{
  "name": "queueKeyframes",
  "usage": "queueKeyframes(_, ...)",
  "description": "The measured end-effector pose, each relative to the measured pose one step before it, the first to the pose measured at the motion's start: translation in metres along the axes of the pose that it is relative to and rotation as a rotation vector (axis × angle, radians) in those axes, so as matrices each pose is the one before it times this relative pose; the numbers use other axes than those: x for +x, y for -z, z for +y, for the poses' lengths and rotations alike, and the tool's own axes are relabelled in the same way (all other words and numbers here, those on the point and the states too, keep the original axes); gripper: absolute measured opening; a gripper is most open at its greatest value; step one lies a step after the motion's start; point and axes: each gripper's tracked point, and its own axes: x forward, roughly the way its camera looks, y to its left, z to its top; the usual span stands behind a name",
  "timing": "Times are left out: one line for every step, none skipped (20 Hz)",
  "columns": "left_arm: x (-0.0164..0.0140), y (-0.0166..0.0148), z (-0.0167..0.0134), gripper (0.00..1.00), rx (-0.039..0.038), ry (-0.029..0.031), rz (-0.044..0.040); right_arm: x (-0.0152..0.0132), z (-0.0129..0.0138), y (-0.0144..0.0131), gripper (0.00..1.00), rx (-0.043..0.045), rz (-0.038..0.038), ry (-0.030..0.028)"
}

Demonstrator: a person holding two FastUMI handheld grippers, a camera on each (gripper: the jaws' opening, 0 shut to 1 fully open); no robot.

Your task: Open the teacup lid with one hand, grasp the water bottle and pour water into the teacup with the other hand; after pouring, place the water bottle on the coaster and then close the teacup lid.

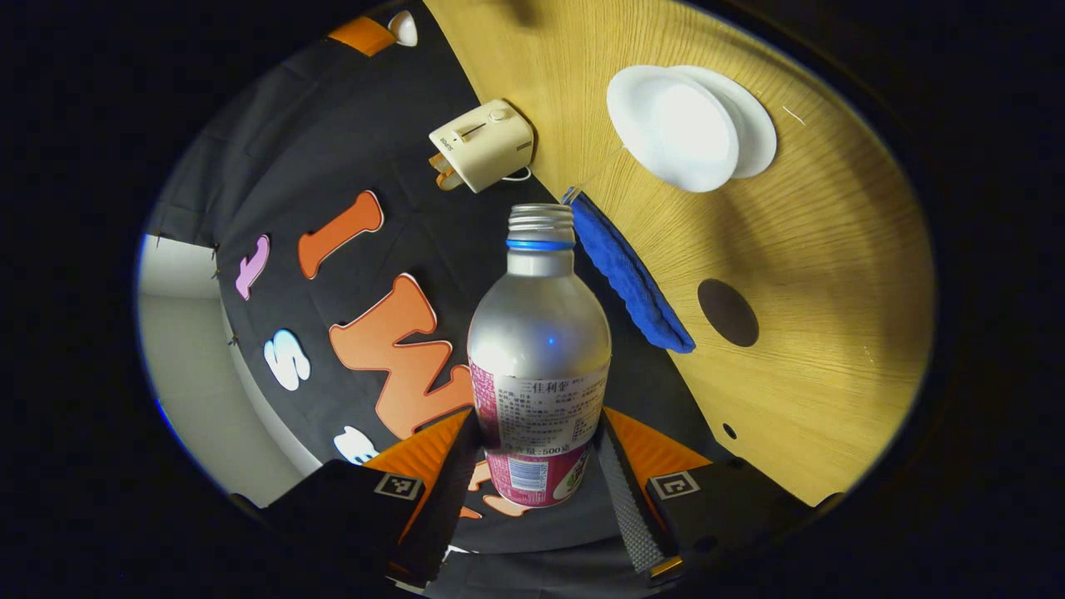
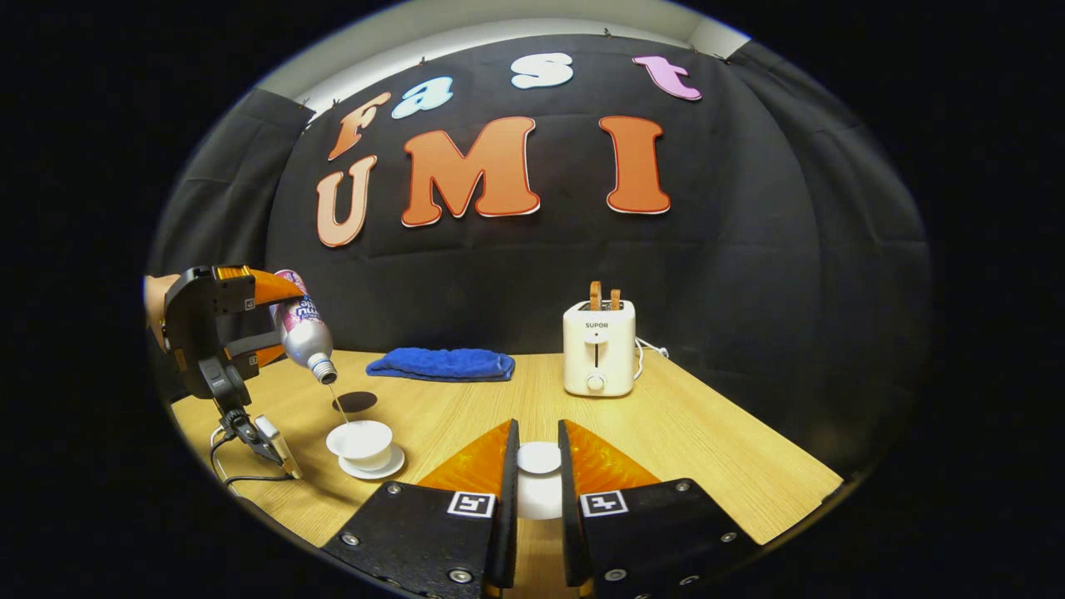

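Silver water bottle [image 1: 539,349] clamped in left claw [image 1: 537,474], tilted, pouring into teacup [image 2: 359,439]; right claw [image 2: 537,474] clamped on lid [image 2: 539,457].

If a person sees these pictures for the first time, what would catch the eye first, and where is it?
Probably the water bottle, tilted in the left gripper at the table's left side, with a thin stream falling into the open teacup on its saucer. Next, the right gripper holds the white lid above the table, near the toaster.

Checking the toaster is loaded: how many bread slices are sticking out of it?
2: both slices stand side by side in the top slots of the toaster, at the table's far edge.
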Motion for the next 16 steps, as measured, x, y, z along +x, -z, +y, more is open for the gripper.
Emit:
queueKeyframes(0.00105,-0.00213,-0.00278,0.81,0.0029,0.00373,-0.00571,-0.00023,0.00144,0.00022,0.23,-0.00095,0.00075,-0.00248)
queueKeyframes(0.0004,-0.00311,-0.00323,0.81,0.0044,0.00302,-0.00398,-0.00008,0.00016,0.00018,0.23,-0.00355,0.00029,0.00151)
queueKeyframes(-0.00038,-0.00208,-0.00139,0.82,0.00545,0.00257,-0.00537,0.00008,0.00076,-0.00018,0.23,-0.00189,-0.00081,-0.00198)
queueKeyframes(0.00005,-0.00218,-0.0034,0.84,0.0013,0.00319,-0.00321,-0.00015,0.00162,-0.00091,0.23,0.00124,-0.00063,-0.00459)
queueKeyframes(0.0009,-0.00145,-0.00181,0.87,0.00194,0.00305,-0.00333,-0.00056,0.00193,0.00015,0.23,0.00289,0.00036,-0.00417)
queueKeyframes(0.00026,-0.0021,-0.00212,0.86,0.00158,0.0001,-0.00421,-0.00085,0.00224,-0.00052,0.23,0.00259,-0.00018,-0.00468)
queueKeyframes(0.00095,-0.00145,-0.00104,0.84,0.00099,-0.00188,-0.00467,0.0008,-0.00007,0.00009,0.23,0.00164,0.00003,0.0007)
queueKeyframes(-0.00003,-0.00203,-0.00066,0.81,0.00428,-0.0063,-0.0024,0.0001,0.00121,0.00003,0.23,-0.00115,0.00183,-0.0033)
queueKeyframes(0.0003,-0.00128,0.00023,0.84,0.00316,-0.00407,-0.00344,0.00031,0.00062,0.00021,0.23,0.00059,0.00085,0.00219)
queueKeyframes(-0.00028,-0.00068,-0.00217,0.84,-0.00206,-0.00103,-0.00152,0.00012,0.00098,-0.00054,0.23,0.00025,0.00169,-0.00142)
queueKeyframes(-0.00007,-0.00006,0.00084,0.84,-0.00396,-0.0019,-0.00384,-0.00052,0.00228,0.00041,0.23,0.00042,-0.00032,-0.00182)
queueKeyframes(-0.00028,0.00061,-0.00119,0.84,-0.00437,-0.00167,0.00092,0.00036,0.00191,-0.00105,0.23,0.00074,0.0001,-0.00163)
queueKeyframes(0.00023,0.00015,0.00021,0.84,-0.0104,-0.00465,-0.00007,-0.00065,0.00293,0.00019,0.23,0.00202,0.00151,-0.0058)
queueKeyframes(-0.00077,0.00013,0.00013,0.84,-0.01841,-0.01183,-0.00072,-0.00019,0.00269,-0.00129,0.23,0.00078,0.00041,-0.00291)
queueKeyframes(-0.00041,0.00016,-0.00127,0.84,-0.02514,-0.01468,-0.00317,0.00106,0.00141,0.0009,0.23,-0.00441,0.0038,-0.00243)
queueKeyframes(-0.00133,0.00084,-0.00026,0.85,-0.02214,-0.01857,0.00144,0.00065,0.00092,-0.00045,0.23,-0.00636,0.00252,0.00143)
